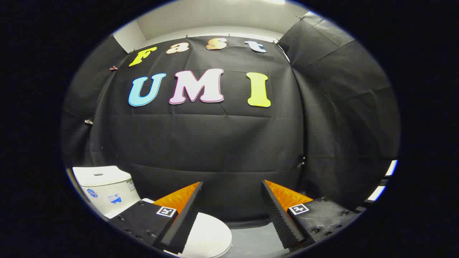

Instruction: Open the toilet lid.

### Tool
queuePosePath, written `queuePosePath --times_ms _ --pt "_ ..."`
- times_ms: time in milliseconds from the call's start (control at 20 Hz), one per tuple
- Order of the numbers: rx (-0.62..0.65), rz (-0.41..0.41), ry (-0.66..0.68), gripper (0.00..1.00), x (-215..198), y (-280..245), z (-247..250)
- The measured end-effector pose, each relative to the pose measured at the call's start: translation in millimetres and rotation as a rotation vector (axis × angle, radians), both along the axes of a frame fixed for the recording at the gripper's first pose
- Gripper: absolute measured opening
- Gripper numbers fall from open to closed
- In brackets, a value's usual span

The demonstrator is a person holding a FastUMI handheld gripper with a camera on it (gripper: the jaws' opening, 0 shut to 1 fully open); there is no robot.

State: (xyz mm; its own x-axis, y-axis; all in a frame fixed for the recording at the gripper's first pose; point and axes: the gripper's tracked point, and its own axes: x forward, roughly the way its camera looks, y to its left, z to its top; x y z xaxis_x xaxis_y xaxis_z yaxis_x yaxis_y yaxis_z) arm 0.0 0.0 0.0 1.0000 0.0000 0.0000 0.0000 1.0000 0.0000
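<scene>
A white toilet stands low at the left, in front of the black cloth wall. Its tank (105, 188) rises beyond my left finger, and its lid (209, 236) lies flat and closed, partly hidden under that finger. My gripper (232, 186) is open, held well above the toilet with nothing between its fingers. The left finger (184, 218) overlaps the lid in the view; the right finger (283, 218) hangs over the grey floor.
Grey floor (256, 242) shows between the fingers, to the right of the toilet. Black cloth walls (215, 143) close the booth behind and on the right side.
</scene>
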Motion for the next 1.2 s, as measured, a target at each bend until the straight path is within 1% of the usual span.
queuePosePath --times_ms 1200 --pt "-0.003 0.000 0.034 0.98 2.9 -3.4 -10.3"
